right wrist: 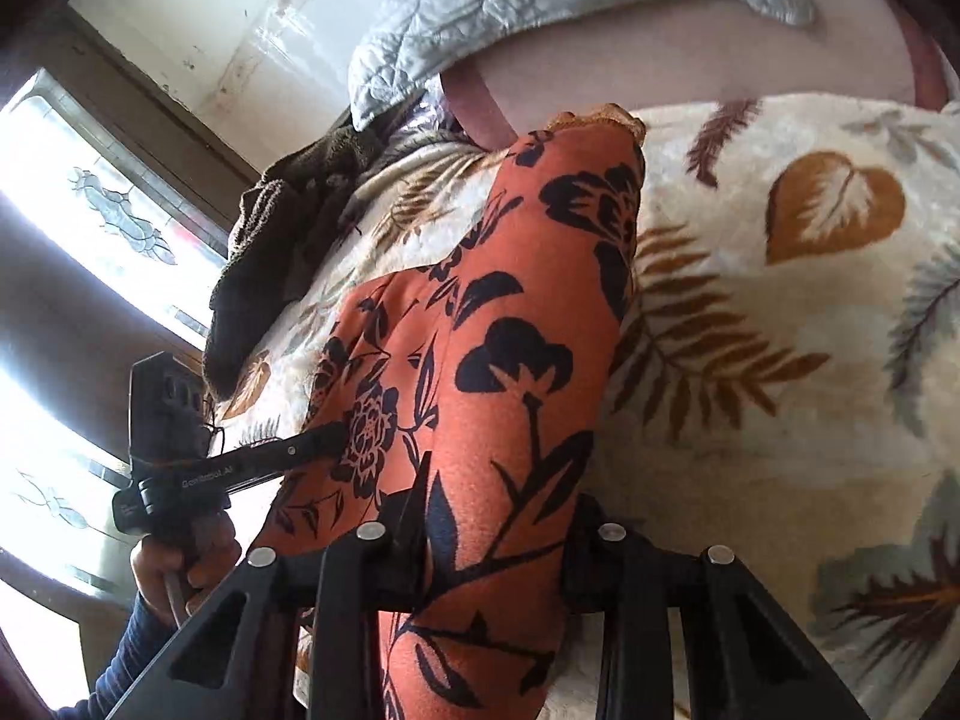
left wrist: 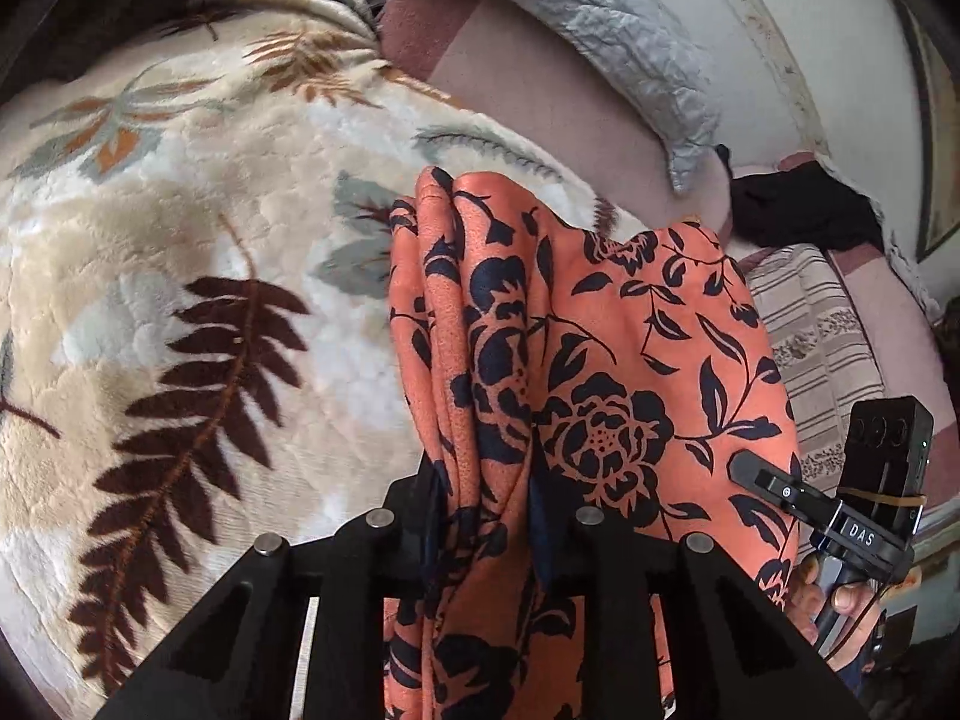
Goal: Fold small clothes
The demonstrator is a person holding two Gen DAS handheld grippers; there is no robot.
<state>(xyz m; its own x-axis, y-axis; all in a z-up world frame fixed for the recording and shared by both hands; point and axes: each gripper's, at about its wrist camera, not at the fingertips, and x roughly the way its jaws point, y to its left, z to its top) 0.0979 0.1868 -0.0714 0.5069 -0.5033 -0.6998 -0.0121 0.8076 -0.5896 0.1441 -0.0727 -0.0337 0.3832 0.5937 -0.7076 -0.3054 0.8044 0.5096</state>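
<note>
An orange garment with a black flower print (left wrist: 600, 360) hangs lifted above a cream blanket with a leaf pattern (left wrist: 150, 300). My left gripper (left wrist: 486, 480) is shut on a bunched fold of it. My right gripper (right wrist: 498, 516) is shut on another part of the same garment (right wrist: 510, 330), which drapes over its fingers. The right gripper also shows at the lower right of the left wrist view (left wrist: 744, 468), touching the cloth's edge. The left gripper shows at the left of the right wrist view (right wrist: 336, 438). The garment's far end reaches toward the bed.
A grey quilted cover (left wrist: 600, 30) lies at the back over a pink sheet (left wrist: 540, 96). A dark cloth pile (right wrist: 270, 240) sits beside a window (right wrist: 90, 210). A striped cloth (left wrist: 810, 348) and a dark item (left wrist: 798, 210) lie at the right.
</note>
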